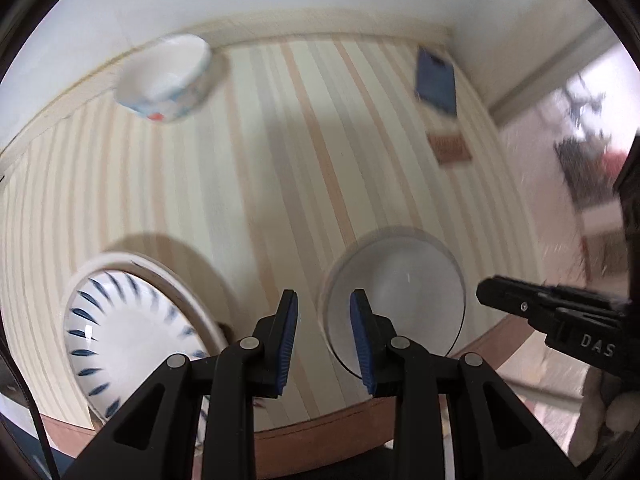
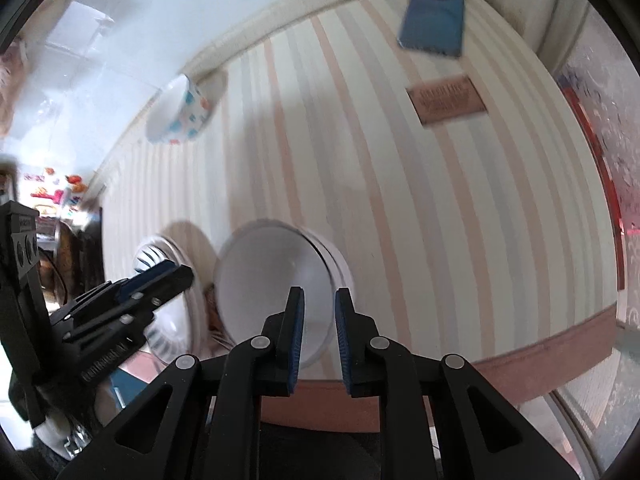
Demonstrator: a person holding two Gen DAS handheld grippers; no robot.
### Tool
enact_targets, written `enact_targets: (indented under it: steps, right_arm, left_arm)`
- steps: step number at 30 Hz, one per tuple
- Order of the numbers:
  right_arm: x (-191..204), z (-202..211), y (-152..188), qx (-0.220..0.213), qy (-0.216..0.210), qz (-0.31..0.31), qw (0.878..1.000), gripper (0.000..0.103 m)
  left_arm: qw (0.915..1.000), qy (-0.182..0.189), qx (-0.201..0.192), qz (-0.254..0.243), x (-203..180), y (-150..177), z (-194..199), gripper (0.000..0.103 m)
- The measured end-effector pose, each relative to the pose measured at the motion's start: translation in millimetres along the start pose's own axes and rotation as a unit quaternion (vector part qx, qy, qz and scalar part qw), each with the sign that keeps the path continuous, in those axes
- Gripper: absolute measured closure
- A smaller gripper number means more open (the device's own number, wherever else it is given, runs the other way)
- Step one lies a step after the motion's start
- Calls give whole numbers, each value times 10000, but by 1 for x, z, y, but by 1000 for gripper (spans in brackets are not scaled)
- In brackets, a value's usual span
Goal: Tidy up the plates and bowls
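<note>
Right near the front edge of the striped table sits a plain white bowl; it is round and has nothing in it. Beside it, on the left, lies a white plate with blue dashes all round its rim; the two are near each other, but I cannot tell if they touch. A third dish, a white bowl with blue and red spots, stands far back by the wall, well apart from the other two (it looks blurry in both views).

The left gripper hangs over the table between the plate and the plain bowl; its two blue pads are apart and nothing is between them, so it is let go. In the right wrist view the plain white bowl shows just ahead of the right gripper; those pads are also apart, with a smaller gap, and they hold nothing; the bowl's near rim shows between and behind them, and I cannot tell if they touch it. The left gripper shows at the left of that view, over the dashed plate.

Farther back on the table lies a flat blue phone near the far right corner; a small brown label sits on the cloth just in front of it.
</note>
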State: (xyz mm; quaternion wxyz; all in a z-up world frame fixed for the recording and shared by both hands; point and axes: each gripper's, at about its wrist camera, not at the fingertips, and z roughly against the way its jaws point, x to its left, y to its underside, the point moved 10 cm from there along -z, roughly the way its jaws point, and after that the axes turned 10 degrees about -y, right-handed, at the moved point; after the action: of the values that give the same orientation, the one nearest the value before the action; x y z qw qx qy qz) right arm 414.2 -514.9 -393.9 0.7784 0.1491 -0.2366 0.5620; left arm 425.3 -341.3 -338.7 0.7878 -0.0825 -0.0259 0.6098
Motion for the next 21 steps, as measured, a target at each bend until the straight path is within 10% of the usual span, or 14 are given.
enact_targets:
  steps: [11,21]
  right_arm:
    - [99,-63,-138,-97,-640,469,9968,66]
    - [145,-166,-238,123,-505,834,9952,66]
  left_arm:
    - [9854,-449,-324,1612,152,-123,-11,76]
    - [9828,-278,0,1827,199,-187,-83,76]
